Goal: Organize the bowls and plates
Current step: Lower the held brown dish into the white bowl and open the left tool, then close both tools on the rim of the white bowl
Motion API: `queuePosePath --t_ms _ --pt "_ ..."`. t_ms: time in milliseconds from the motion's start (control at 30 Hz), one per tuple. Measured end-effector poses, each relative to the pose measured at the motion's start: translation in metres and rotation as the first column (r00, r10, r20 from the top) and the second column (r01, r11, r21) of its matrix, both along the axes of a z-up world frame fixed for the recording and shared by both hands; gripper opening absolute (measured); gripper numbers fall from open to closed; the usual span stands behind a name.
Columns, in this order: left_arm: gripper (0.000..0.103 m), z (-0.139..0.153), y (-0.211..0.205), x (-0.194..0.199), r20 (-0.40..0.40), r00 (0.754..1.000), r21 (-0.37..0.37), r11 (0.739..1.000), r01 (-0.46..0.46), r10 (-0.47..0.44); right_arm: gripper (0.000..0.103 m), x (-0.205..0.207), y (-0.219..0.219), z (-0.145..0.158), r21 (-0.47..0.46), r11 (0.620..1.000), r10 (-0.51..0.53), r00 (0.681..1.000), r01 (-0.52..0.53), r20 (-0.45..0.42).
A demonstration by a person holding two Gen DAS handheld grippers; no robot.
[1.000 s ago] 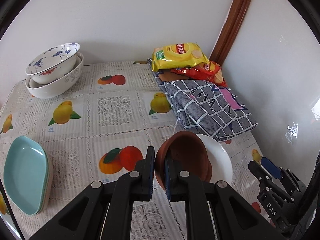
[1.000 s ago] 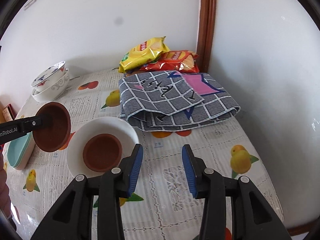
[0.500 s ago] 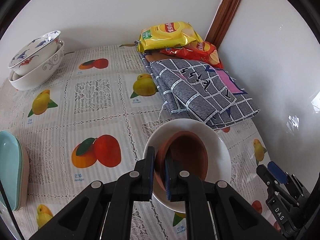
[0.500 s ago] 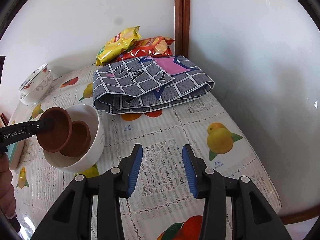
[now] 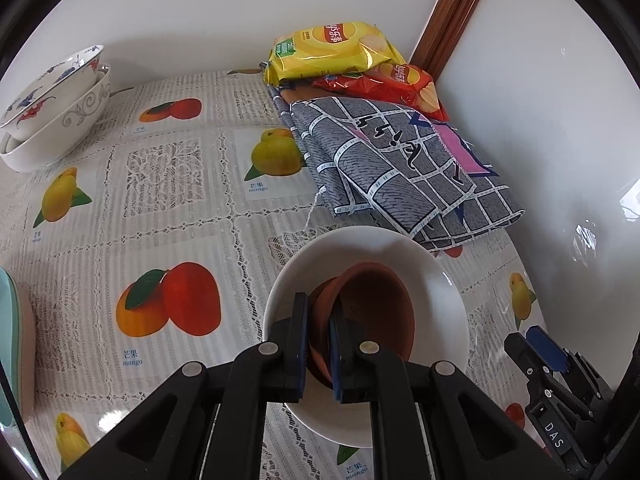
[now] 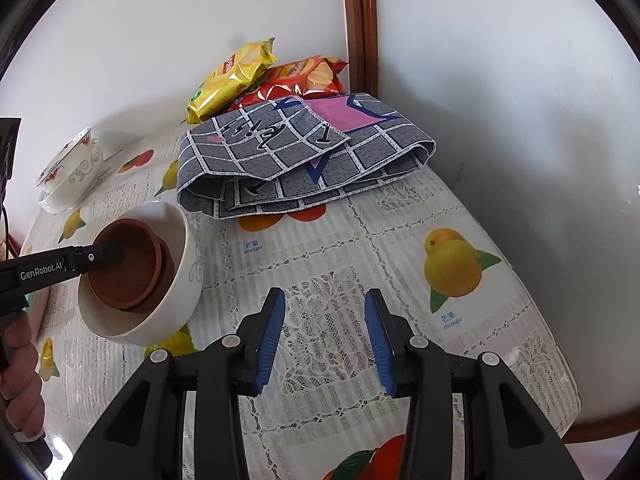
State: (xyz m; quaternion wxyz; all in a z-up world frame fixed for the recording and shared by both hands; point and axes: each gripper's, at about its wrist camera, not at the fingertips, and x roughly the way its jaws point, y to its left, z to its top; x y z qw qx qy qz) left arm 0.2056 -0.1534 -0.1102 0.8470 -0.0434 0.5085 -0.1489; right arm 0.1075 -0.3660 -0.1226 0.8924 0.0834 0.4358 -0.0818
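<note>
My left gripper (image 5: 319, 320) is shut on the rim of a brown clay bowl (image 5: 376, 308) and holds it inside a white bowl (image 5: 448, 292), on top of a second brown bowl (image 6: 167, 268). From the right wrist view the left gripper (image 6: 108, 255) grips the upper brown bowl (image 6: 124, 268) within the white bowl (image 6: 180, 284). My right gripper (image 6: 325, 336) is open and empty above the tablecloth, to the right of the white bowl. Two stacked patterned bowls (image 5: 52, 112) stand at the back left. Stacked teal plates (image 5: 10, 344) lie at the left edge.
A folded grey checked cloth (image 5: 400, 172) lies at the back right, with a yellow chip bag (image 5: 332, 52) and a red chip bag (image 5: 396, 84) behind it in the corner. White walls bound the back and right. The right gripper shows at lower right in the left wrist view (image 5: 548, 364).
My left gripper carried the brown bowl to the right and lowered it into the white bowl onto the other brown bowl. The right gripper stayed open and shifted right.
</note>
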Motion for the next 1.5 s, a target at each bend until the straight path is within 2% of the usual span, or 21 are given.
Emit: queuePosePath --t_ms 300,500,600,733,867,967,1200,1500 --pt "0.01 -0.001 -0.002 0.001 -0.007 1.0 -0.009 1.0 0.01 -0.01 0.041 0.001 0.005 -0.002 0.003 1.0 0.009 1.0 -0.009 -0.011" --pt "0.013 0.0 -0.001 0.0 -0.038 0.999 -0.002 0.999 0.036 -0.036 0.042 -0.001 0.012 0.001 0.001 1.0 0.024 1.0 -0.024 -0.007" --pt "0.018 0.003 -0.003 -0.006 -0.036 0.998 0.004 0.998 0.059 -0.059 0.043 0.0 0.017 0.002 -0.001 0.999 0.035 0.999 -0.035 -0.007" --pt "0.032 0.016 -0.003 -0.016 0.004 0.998 0.023 0.998 0.064 -0.064 0.043 -0.004 0.024 0.009 -0.005 0.999 0.052 0.999 -0.052 0.011" --pt "0.035 0.031 0.005 -0.023 0.052 0.997 0.027 0.998 0.052 -0.053 0.046 -0.005 0.03 0.017 -0.009 0.998 0.069 0.997 -0.068 0.037" --pt "0.043 0.036 0.015 -0.023 0.073 0.997 0.044 0.999 0.027 -0.03 0.046 -0.004 0.033 0.023 0.012 0.996 0.086 0.995 -0.087 0.055" --pt "0.043 0.025 0.033 -0.017 0.02 0.999 0.037 0.999 -0.032 0.032 0.046 0.011 0.044 0.026 0.055 0.99 0.129 0.99 -0.132 0.057" --pt "0.043 0.009 0.028 -0.007 -0.036 0.999 0.046 0.998 -0.03 0.032 0.042 0.035 0.055 0.014 0.062 0.985 0.158 0.987 -0.158 0.002"
